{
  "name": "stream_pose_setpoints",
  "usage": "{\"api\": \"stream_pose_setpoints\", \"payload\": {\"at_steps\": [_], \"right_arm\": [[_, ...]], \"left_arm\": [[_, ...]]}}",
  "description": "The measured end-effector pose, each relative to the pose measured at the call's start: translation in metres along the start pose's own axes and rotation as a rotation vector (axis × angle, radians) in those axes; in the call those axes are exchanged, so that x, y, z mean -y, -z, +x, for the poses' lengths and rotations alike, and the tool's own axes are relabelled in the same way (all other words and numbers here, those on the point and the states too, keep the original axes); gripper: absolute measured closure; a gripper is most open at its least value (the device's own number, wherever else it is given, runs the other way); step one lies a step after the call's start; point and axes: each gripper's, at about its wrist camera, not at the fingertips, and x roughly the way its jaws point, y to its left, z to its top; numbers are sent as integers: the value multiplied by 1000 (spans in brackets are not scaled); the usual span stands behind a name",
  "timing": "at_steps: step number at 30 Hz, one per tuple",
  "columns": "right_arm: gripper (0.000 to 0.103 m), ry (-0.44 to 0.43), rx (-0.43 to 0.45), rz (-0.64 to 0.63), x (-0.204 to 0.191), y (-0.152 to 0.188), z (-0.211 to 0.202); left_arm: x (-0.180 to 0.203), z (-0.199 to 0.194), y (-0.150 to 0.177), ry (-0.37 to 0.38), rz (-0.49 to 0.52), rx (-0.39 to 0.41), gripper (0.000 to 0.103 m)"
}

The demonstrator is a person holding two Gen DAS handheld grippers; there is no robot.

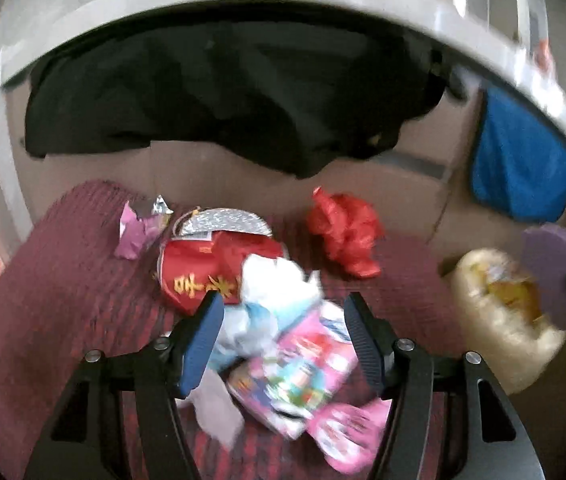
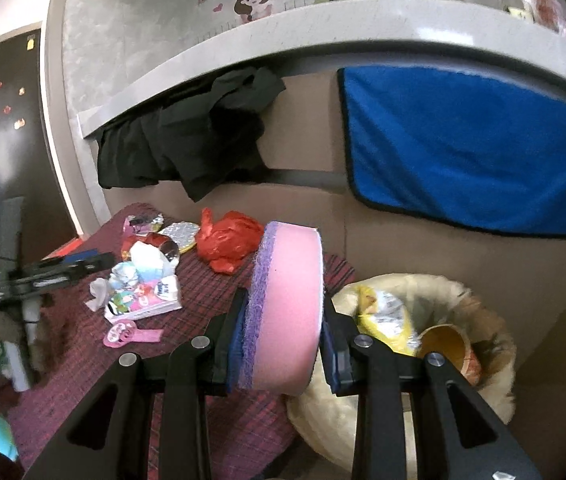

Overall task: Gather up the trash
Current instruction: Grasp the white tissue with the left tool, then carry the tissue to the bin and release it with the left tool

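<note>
Trash lies on a dark red checked mat (image 1: 63, 300): a red snack packet (image 1: 199, 276), white crumpled tissue (image 1: 279, 284), a pink printed wrapper (image 1: 303, 376), a red plastic bag (image 1: 343, 232) and a purple foil wrapper (image 1: 139, 228). My left gripper (image 1: 283, 340) is open, its jaws on either side of the tissue and pink wrapper. My right gripper (image 2: 283, 320) is shut on a pink and purple sponge (image 2: 287, 304), beside a cream fluffy basket (image 2: 479, 308) that holds a yellow packet (image 2: 387, 316) and a cup (image 2: 447, 344). The basket (image 1: 499, 320) and the sponge (image 1: 555, 264) show at the right of the left wrist view.
A grey counter edge (image 2: 283, 36) runs above, with black cloth (image 2: 187, 148) and a blue towel (image 2: 475, 148) hanging from it. A dark door (image 2: 3, 140) stands at the left. The trash pile (image 2: 143, 280) and left gripper (image 2: 95, 260) show in the right wrist view.
</note>
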Motion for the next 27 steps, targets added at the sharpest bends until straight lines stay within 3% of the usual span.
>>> {"api": "stream_pose_setpoints", "payload": {"at_steps": [3,5,6,9,19,27], "right_arm": [[74,-4,-7,-6,-6,2,5],[74,3,-10,-15,-8,4,6],[74,8,-12,-16,-8,4,6],[74,12,-10,2,-4,3,3],[74,1,53,20,-10,-14,-15],[74,84,164,-28,-6,-35,-56]], "left_arm": [[-8,25,3,-36,-26,-59,42],[-15,34,7,-51,-74,-95,49],[-20,35,9,-74,-107,-103,58],[-28,28,9,-58,-172,-90,64],[9,-65,-8,-81,-159,132,67],[93,-110,-24,24,-89,259,67]]}}
